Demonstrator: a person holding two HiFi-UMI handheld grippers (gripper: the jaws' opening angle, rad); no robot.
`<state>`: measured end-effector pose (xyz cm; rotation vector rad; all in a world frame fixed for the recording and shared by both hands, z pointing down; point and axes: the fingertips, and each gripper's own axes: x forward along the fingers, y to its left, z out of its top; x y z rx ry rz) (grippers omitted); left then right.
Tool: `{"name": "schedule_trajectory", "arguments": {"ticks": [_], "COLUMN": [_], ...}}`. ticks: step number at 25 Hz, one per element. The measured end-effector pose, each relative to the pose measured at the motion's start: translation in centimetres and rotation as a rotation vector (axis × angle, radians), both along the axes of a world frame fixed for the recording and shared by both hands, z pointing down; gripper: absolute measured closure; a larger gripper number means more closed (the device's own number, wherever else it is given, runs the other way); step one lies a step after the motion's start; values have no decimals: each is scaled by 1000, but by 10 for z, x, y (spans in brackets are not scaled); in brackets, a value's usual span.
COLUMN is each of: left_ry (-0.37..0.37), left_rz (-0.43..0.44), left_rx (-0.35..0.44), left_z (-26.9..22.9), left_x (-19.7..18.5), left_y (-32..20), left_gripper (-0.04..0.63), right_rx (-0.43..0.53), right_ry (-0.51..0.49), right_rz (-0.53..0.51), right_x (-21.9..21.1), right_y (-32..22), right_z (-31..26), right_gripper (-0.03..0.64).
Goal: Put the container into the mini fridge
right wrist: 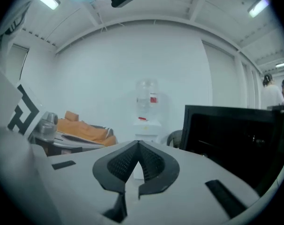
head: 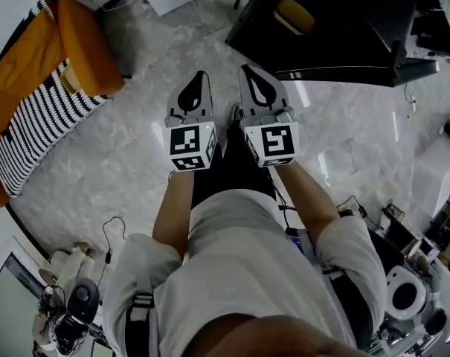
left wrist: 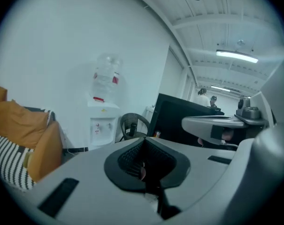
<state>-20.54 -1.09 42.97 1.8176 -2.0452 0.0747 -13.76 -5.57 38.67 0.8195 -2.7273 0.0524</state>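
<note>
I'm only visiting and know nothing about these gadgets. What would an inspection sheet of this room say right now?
Surface: grey marbled floor.
Job's things: nothing seen; no container or mini fridge in any view.
Clutter: mixed gear on the floor behind the person.
Grippers: left gripper and right gripper both shut, empty, held side by side above the floor.
Cables: thin black cable on the floor at the left; more lie at the right.
Surroundings: orange sofa with a striped blanket, black desk, water dispenser against the wall.
</note>
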Motion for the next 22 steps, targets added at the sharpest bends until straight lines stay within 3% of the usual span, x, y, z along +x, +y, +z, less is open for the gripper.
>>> {"name": "schedule_trajectory", "arguments": {"ticks": [4, 9, 22], "left_ry": [-83, -152, -150], "left_rz": [66, 130, 141], "left_rx": [49, 108, 187], "left_z": [-50, -97, -147], "left_x": [13, 25, 30], "left_y": [14, 39, 77], "left_gripper": [583, 583, 583], "right_rx": [91, 129, 215], "right_ry": [-23, -60, -40], "right_rz": [3, -41, -2], "right_x": [-10, -9, 8], "right_y": [13, 45, 82], "right_z": [-52, -100, -140], "right_gripper": [580, 580, 580]}}
